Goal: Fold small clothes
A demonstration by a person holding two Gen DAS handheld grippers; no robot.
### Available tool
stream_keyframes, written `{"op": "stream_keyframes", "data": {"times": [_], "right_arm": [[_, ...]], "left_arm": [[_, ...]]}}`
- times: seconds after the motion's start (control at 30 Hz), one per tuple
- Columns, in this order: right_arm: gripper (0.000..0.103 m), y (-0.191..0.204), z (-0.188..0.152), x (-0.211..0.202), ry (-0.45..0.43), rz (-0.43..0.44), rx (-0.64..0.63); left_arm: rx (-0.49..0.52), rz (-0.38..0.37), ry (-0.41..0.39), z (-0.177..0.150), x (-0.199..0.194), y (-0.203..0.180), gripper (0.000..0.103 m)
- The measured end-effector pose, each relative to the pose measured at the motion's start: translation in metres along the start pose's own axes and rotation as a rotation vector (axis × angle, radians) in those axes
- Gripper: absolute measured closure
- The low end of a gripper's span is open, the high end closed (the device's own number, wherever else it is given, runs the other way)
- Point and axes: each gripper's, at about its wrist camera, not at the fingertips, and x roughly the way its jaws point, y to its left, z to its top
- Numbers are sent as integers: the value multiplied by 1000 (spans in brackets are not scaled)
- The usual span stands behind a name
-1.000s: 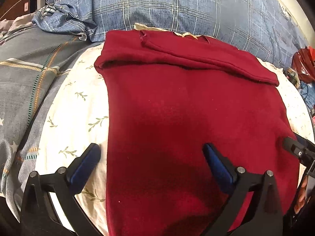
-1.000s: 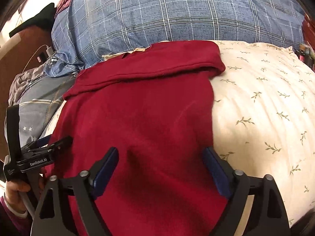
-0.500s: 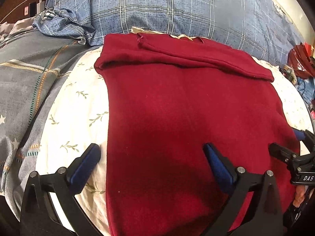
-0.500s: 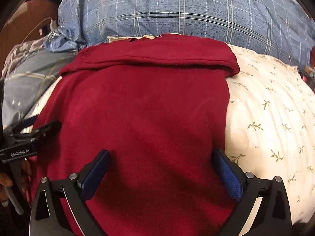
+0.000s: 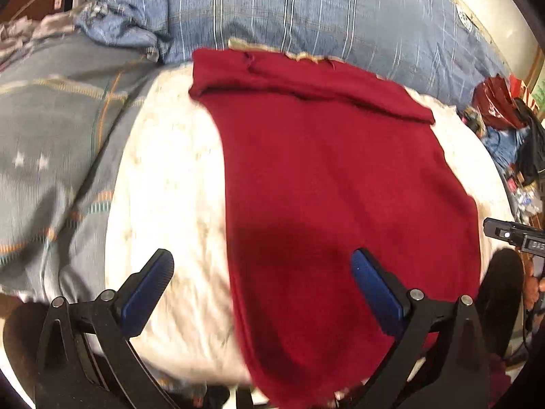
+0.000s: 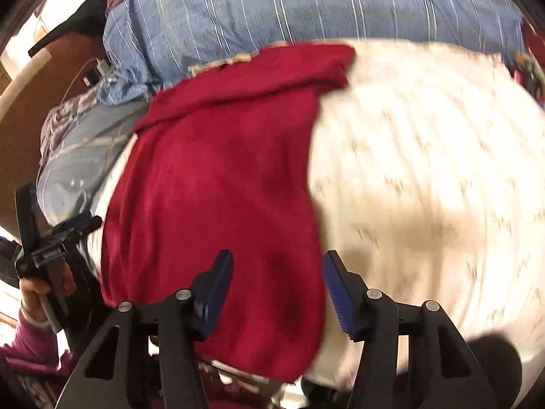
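One red garment (image 5: pixel 340 184) on cream leaf-print bedding (image 5: pixel 170 184).

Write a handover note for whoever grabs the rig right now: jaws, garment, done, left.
Left gripper: jaws wide open, empty, straddling the left edge of the red garment near its near end.
Right gripper: jaws partly closed around the garment's right edge, not visibly clamped.
The garment lies flat on the cream floral bedding, its far end already folded over into a band by the blue plaid pillow.
Left: grip both near corners, probably fold toward the band.
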Motion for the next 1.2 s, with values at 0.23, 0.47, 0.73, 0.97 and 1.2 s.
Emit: {"op": "stream_keyframes", "data": {"times": [0.23,0.47,0.73,0.97,1.2], "right_arm": [[47,-23,-30,9,75,70,63],[44,-17,-31,18,94,141,39],[48,-13,-43,21,113,176,14],[67,-10,-43,21,131,240,-13],[53,-14,-46,26,134,274,40]], "left_arm": [[-73,-66,105,-23,5,9,0],[-88,-82,164,-41,9,5,0],[-56,-109,193,-48,12,-2,0],[-91,-173,192,-45,13,-3,0],[-61,-165,180,-47,13,-4,0]]}}
